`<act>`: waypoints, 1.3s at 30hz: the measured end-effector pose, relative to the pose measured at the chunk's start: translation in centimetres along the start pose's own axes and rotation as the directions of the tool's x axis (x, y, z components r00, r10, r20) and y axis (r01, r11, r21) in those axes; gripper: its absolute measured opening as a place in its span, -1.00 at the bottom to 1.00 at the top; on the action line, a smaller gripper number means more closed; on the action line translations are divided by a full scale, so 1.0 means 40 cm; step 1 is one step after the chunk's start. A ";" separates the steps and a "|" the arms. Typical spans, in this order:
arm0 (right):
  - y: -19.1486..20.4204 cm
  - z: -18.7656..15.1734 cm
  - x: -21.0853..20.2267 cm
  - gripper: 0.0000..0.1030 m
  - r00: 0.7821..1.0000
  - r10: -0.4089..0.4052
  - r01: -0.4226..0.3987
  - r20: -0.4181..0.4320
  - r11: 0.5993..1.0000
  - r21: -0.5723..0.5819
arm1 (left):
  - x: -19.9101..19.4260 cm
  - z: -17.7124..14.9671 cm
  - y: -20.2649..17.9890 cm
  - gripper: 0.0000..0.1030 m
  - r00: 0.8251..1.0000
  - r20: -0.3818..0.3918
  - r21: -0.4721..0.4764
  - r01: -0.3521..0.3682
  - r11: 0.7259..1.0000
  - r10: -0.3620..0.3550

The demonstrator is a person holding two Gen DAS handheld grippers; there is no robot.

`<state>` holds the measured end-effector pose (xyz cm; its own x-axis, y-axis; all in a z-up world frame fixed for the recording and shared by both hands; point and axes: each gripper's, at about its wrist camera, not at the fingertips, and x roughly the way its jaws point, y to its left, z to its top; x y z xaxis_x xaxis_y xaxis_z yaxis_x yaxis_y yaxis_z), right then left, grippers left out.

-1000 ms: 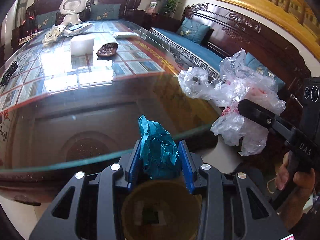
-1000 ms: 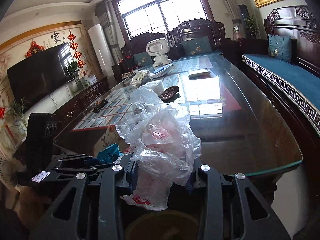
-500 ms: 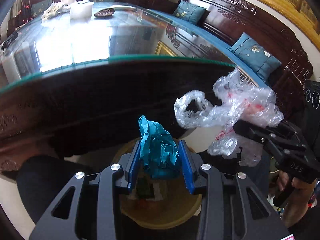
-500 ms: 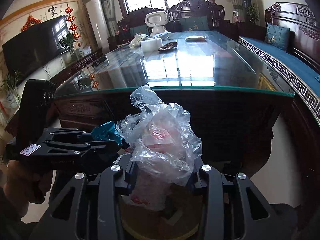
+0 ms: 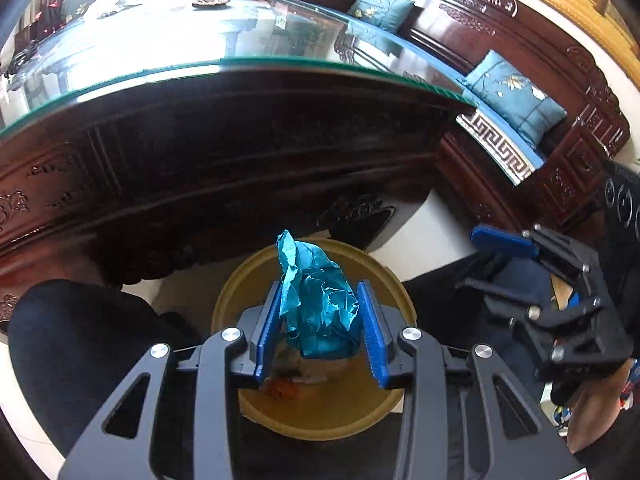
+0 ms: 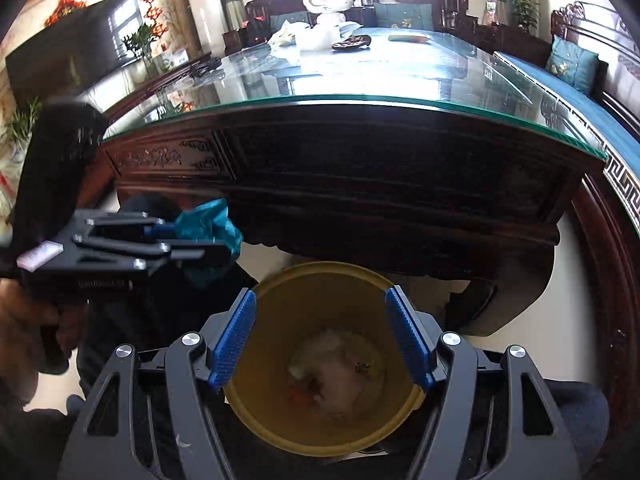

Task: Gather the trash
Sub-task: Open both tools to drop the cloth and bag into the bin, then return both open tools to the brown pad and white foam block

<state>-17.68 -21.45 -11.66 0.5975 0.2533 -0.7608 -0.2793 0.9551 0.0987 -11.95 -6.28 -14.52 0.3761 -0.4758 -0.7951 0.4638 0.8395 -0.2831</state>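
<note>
Jaws of right gripper [image 6: 322, 336] opening, now empty, plastic bag [image 6: 332, 368] dropped into yellow bin [image 6: 280, 280] below; left gripper [image 5: 318, 326] still clamps teal paper wad [image 5: 316, 304] over it.

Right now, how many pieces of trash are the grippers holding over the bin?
1. The crumpled teal paper is clamped in the left gripper above the yellow bin. The right gripper is opening with nothing between its fingers; a pale wad, possibly plastic, lies inside the bin.

yellow bin [image 6: 280, 292] rim partly hidden, contents [image 6: 336, 368] blurred
</note>
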 end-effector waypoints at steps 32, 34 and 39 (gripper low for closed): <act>-0.077 0.047 0.002 0.31 0.998 0.039 -0.042 0.042 0.997 0.067 | 0.010 0.071 0.012 0.14 0.999 0.033 0.004 -0.025 1.000 0.025; -0.072 0.078 0.003 0.31 0.997 0.048 -0.051 0.061 0.997 0.051 | -0.014 0.102 0.027 0.14 0.997 0.070 -0.002 -0.043 0.999 0.043; -0.054 0.202 0.012 0.38 0.992 0.039 -0.040 0.119 0.999 0.005 | -0.070 0.208 0.079 0.26 0.983 0.165 -0.035 -0.083 0.996 0.087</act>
<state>-10.70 -22.15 -7.06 0.6712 0.3068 -0.6748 -0.2991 0.9450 0.1322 -4.87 -4.49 -8.73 0.5419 -0.4374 -0.7176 0.4028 0.8846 -0.2350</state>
